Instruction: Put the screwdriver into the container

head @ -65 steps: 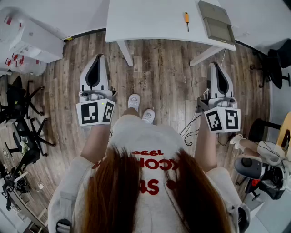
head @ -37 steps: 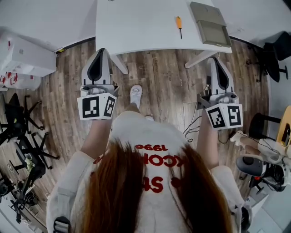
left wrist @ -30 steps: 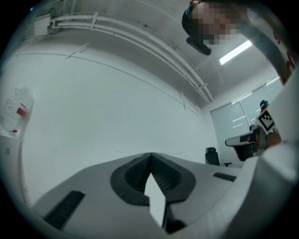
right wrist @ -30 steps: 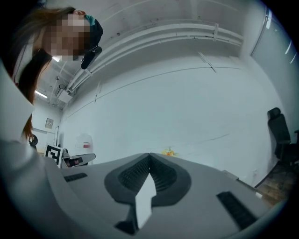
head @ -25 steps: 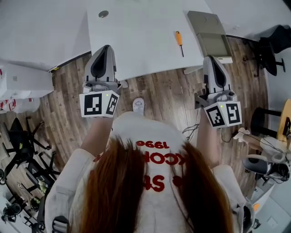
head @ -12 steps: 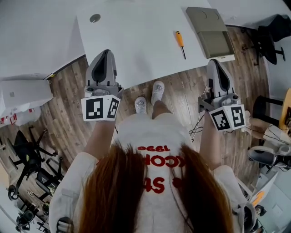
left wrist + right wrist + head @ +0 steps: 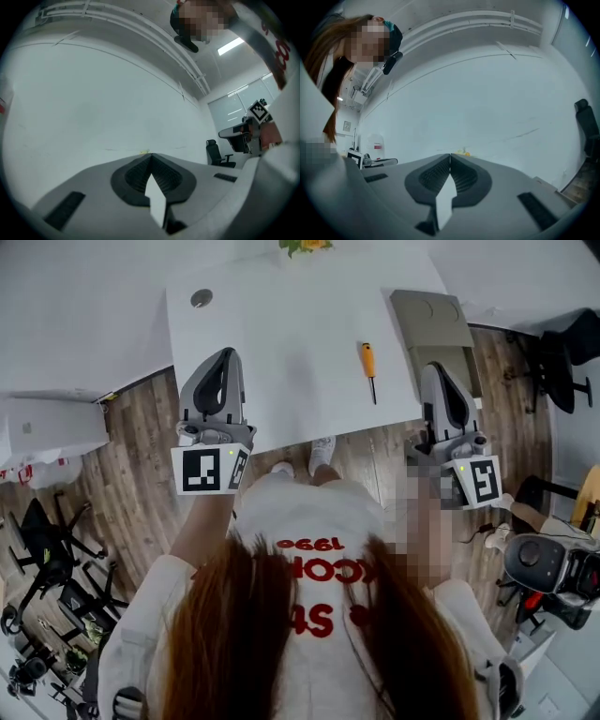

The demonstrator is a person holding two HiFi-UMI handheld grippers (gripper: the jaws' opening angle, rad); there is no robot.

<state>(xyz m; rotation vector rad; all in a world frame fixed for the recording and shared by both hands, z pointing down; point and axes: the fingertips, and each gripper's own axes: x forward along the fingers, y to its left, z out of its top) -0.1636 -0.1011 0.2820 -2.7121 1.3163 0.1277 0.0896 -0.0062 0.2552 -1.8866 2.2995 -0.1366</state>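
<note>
— We find the head view evenly bright, lit from above; the white tabletop [image 7: 281, 343] is almost washed out and the light on it looks diffuse.
— Agreed. Its edges bow, and the wooden floor [image 7: 131, 446] at the left curves with the lens.
— In the left gripper view, a ceiling light [image 7: 232, 45] glares at the far right, and the left claw [image 7: 151, 155], near the lens, is soft.
— To us the right gripper view is cooler and greyer, with dark rounded corners; the right claw [image 7: 450, 155] is equally blurred.
</note>
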